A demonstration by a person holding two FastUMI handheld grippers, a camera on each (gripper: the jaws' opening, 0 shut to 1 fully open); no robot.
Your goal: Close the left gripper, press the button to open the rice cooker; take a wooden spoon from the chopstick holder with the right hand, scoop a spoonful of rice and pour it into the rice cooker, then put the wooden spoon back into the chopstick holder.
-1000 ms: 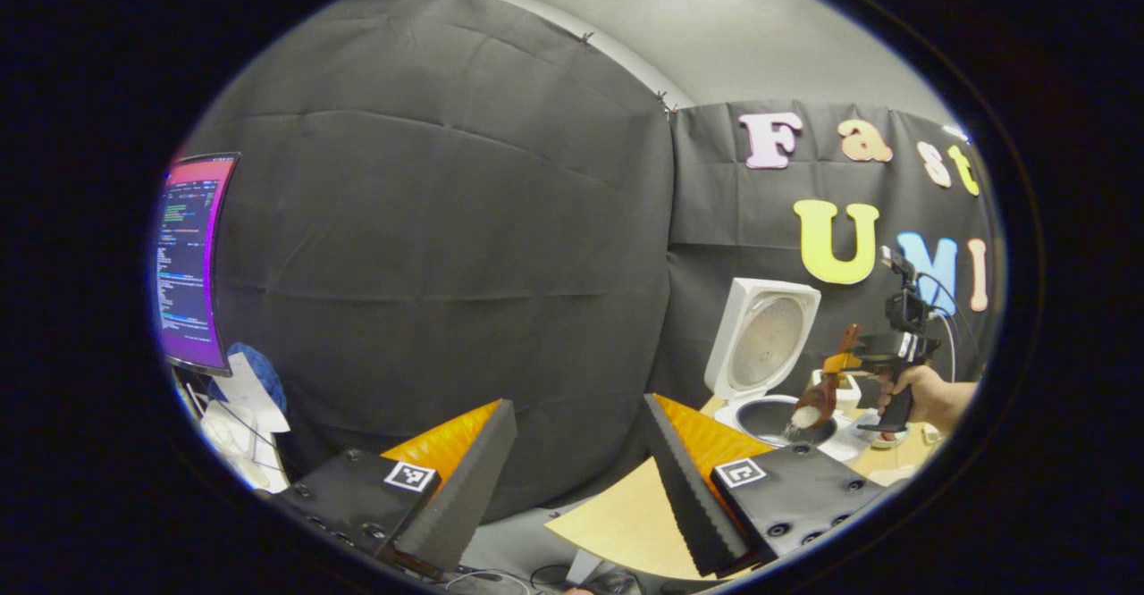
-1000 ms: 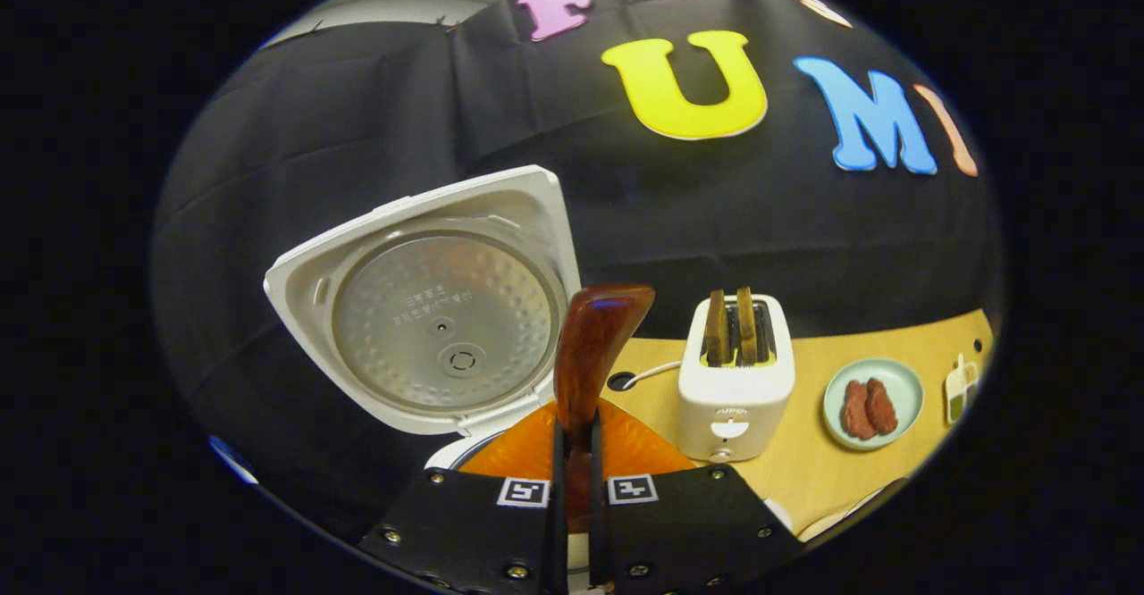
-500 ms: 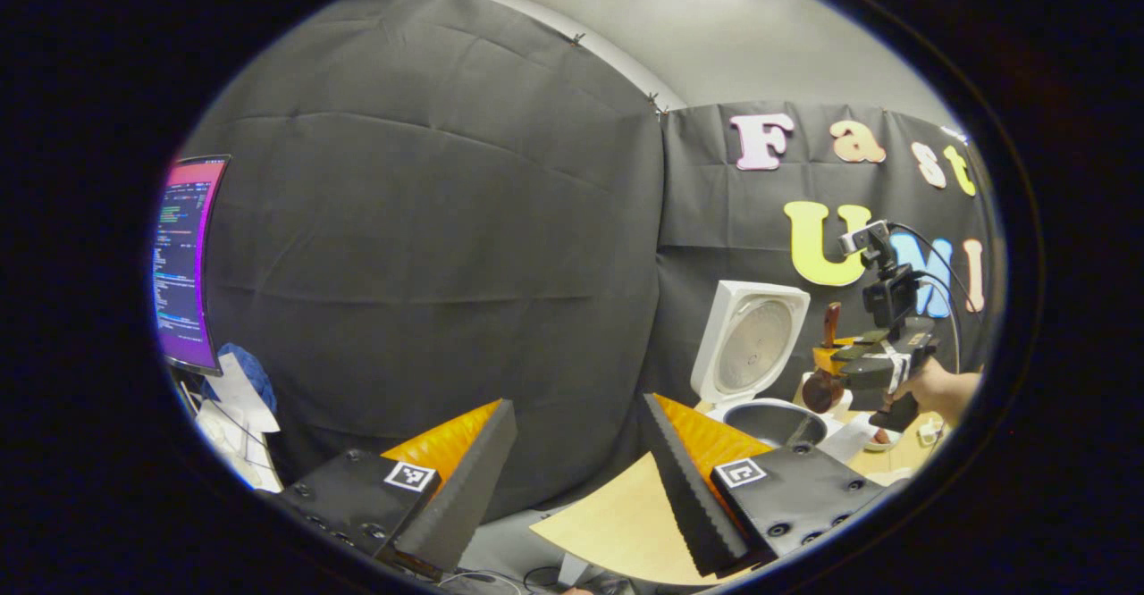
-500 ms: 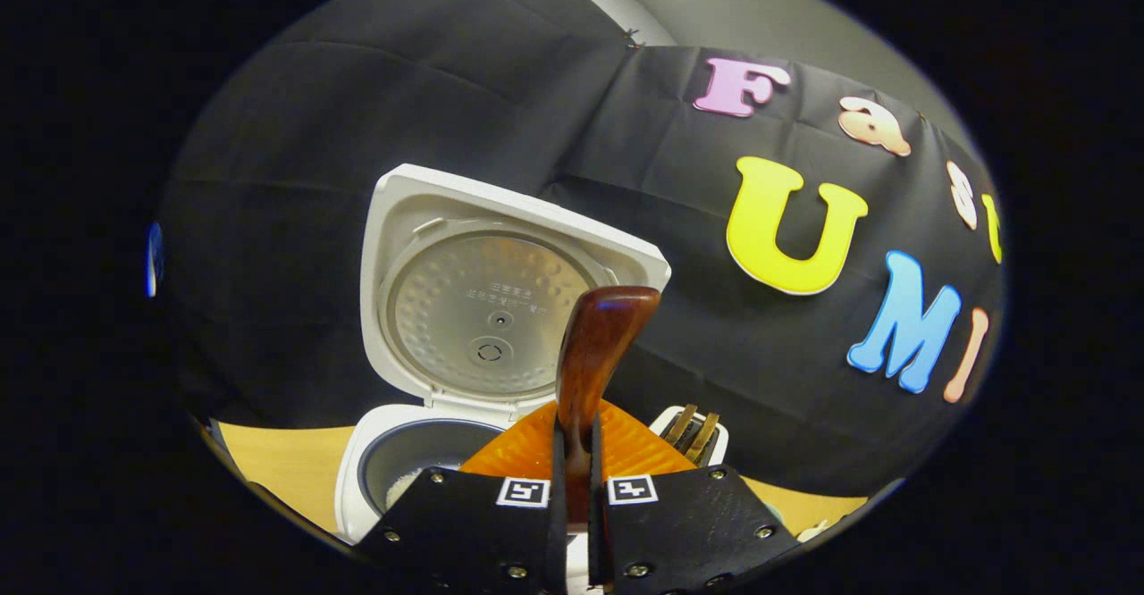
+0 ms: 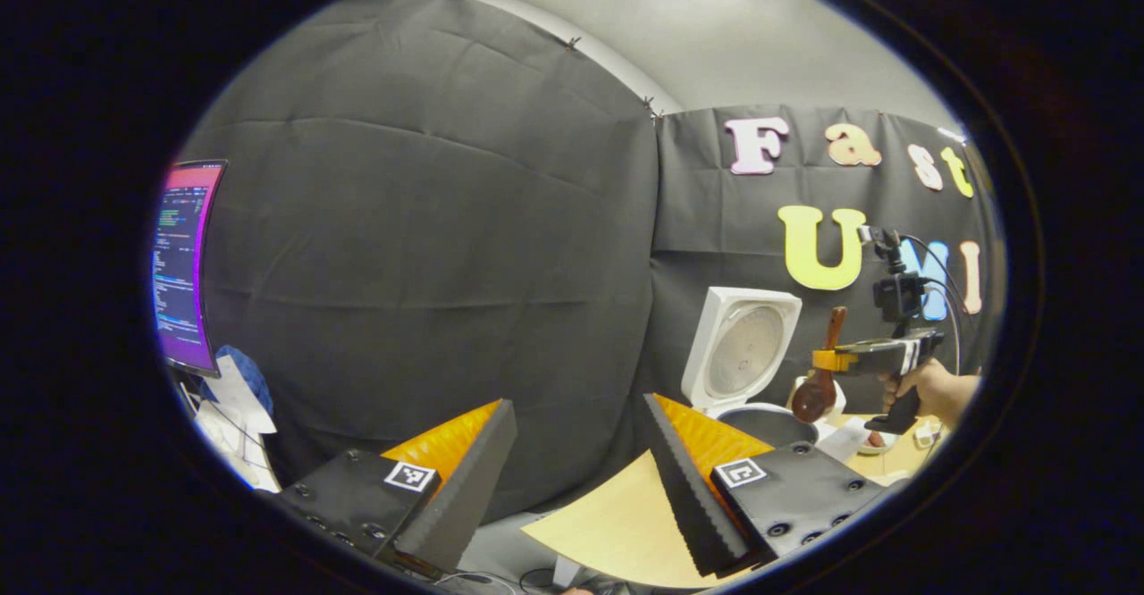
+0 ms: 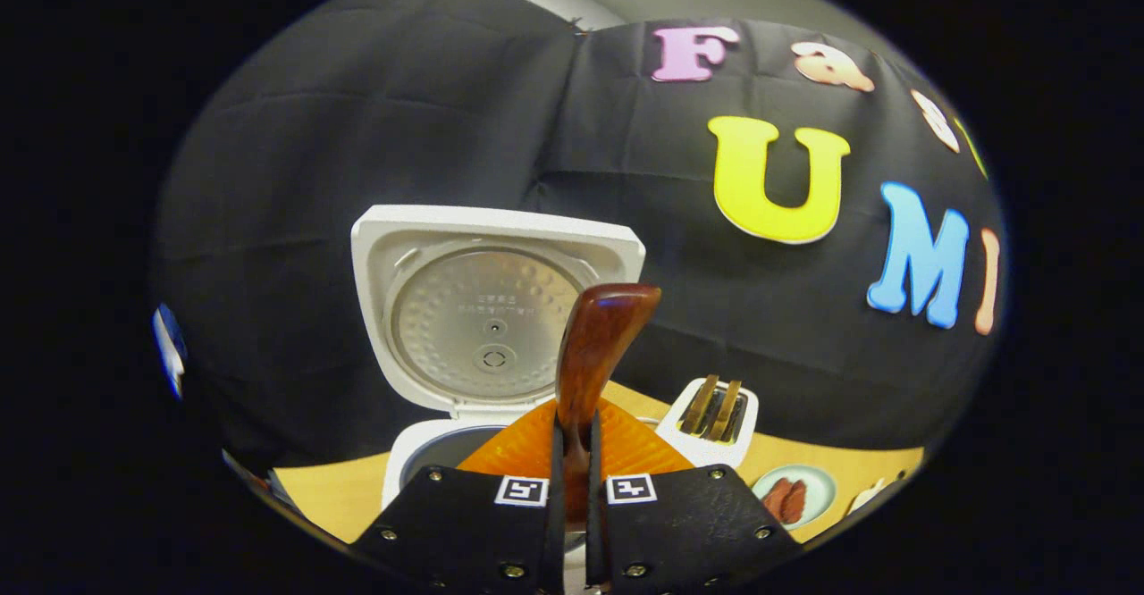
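Tipped rice into the white rice cooker (image 5: 755, 416) a second ago; now lifted clear, brown wooden spoon (image 5: 818, 385) emptied, bowl hanging down above the pot.

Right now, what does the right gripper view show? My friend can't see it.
The right tongs are shut on a brown wooden spoon whose handle sticks up. Behind it a white rice cooker stands with its lid open, and a toaster and a plate sit on the table.
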